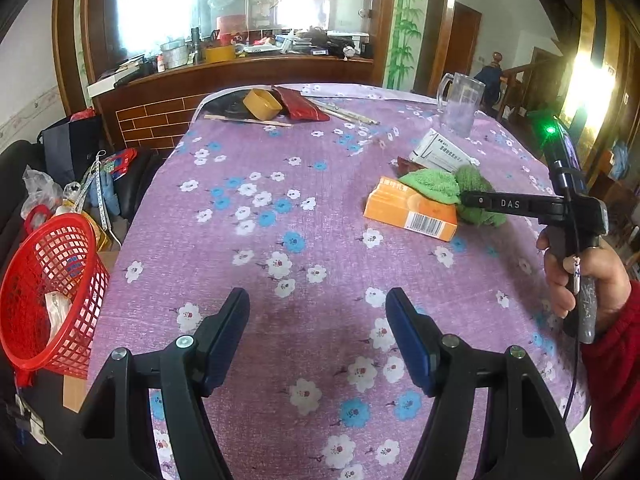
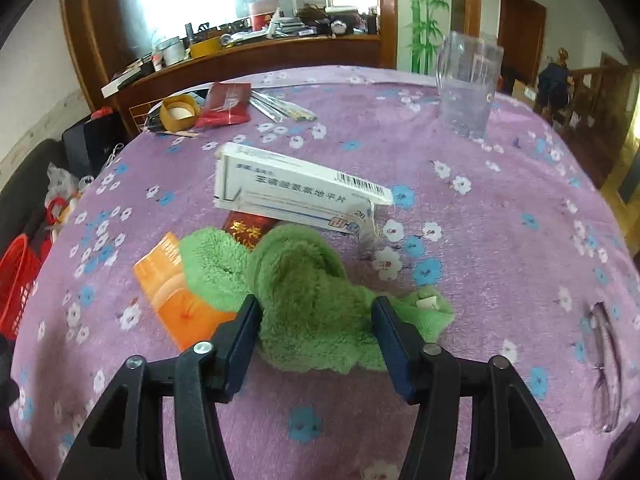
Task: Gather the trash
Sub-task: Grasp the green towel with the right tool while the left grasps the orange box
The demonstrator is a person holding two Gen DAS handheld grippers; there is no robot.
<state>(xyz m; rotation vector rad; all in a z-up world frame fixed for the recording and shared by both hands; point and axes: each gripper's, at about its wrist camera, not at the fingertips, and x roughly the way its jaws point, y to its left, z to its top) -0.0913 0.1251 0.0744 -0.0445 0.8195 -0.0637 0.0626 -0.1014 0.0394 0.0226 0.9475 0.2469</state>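
Right tongs (image 2: pixel 316 320): jaws part-way apart, set either side of a crumpled green cloth (image 2: pixel 304 292). Whether the pads press the cloth cannot be told; the cloth lies on the worktop (image 2: pixel 500 240) between them. A hand (image 1: pixel 580 280) in a red sleeve (image 1: pixel 616 360) grips this tool's handle near the worktop's right edge.

Left tongs (image 1: pixel 318 308): jaws moderately wide, nothing between them, over bare flowered purple cover near the worktop's near edge.

Items touching the cloth: an orange box (image 2: pixel 176 288), partly under the cloth's left side; a small dark red packet (image 2: pixel 248 228) just behind it; a white carton (image 2: pixel 296 192) with barcode, tilted, resting behind that.

Further out: a clear mug (image 2: pixel 468 88) near the far right edge. At the far left corner, a yellow tape roll (image 2: pixel 180 112), a red pouch (image 2: pixel 226 104) and thin sticks (image 2: pixel 284 106).

Red mesh basket (image 1: pixel 48 292): off the worktop's left edge, holding a pale scrap.
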